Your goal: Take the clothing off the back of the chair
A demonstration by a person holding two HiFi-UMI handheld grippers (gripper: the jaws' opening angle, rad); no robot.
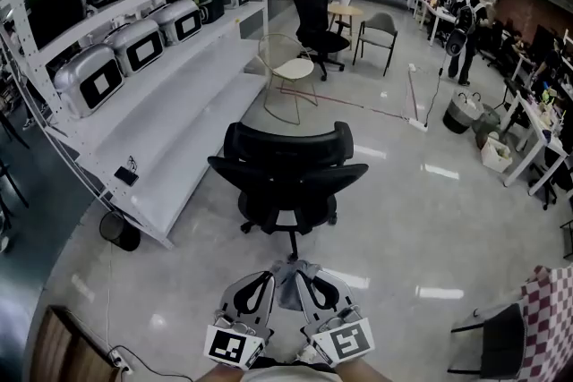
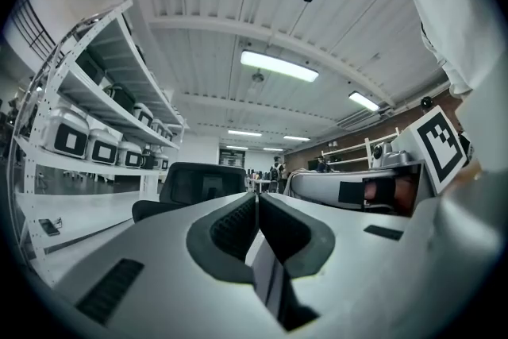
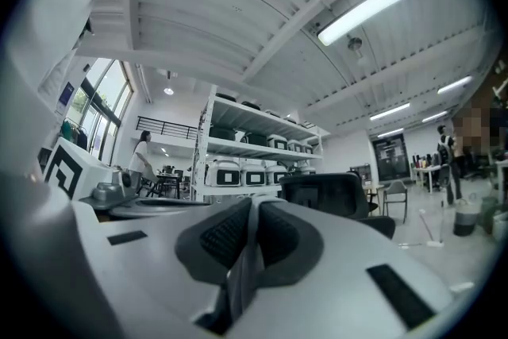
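Note:
A black office chair (image 1: 286, 161) stands on the floor in front of me, and its back is bare. Low in the head view both grippers point towards it, side by side. A bunch of grey clothing (image 1: 288, 286) hangs between their tips. My left gripper (image 1: 271, 279) is shut on a fold of this cloth. In the left gripper view the left gripper (image 2: 257, 206) pinches a thin strip of the grey clothing (image 2: 266, 274). My right gripper (image 1: 303, 277) is shut on it too. The right gripper (image 3: 252, 210) shows the grey clothing (image 3: 242, 274) running down between its pads. The chair (image 3: 329, 194) is ahead.
White shelving (image 1: 152, 116) with several grey appliances runs along the left. A wire chair (image 1: 286, 76), another black office chair (image 1: 318, 22) and a grey chair (image 1: 380, 31) stand farther back. A person (image 1: 466, 31) stands at far right. A checkered cloth (image 1: 551, 318) is at bottom right.

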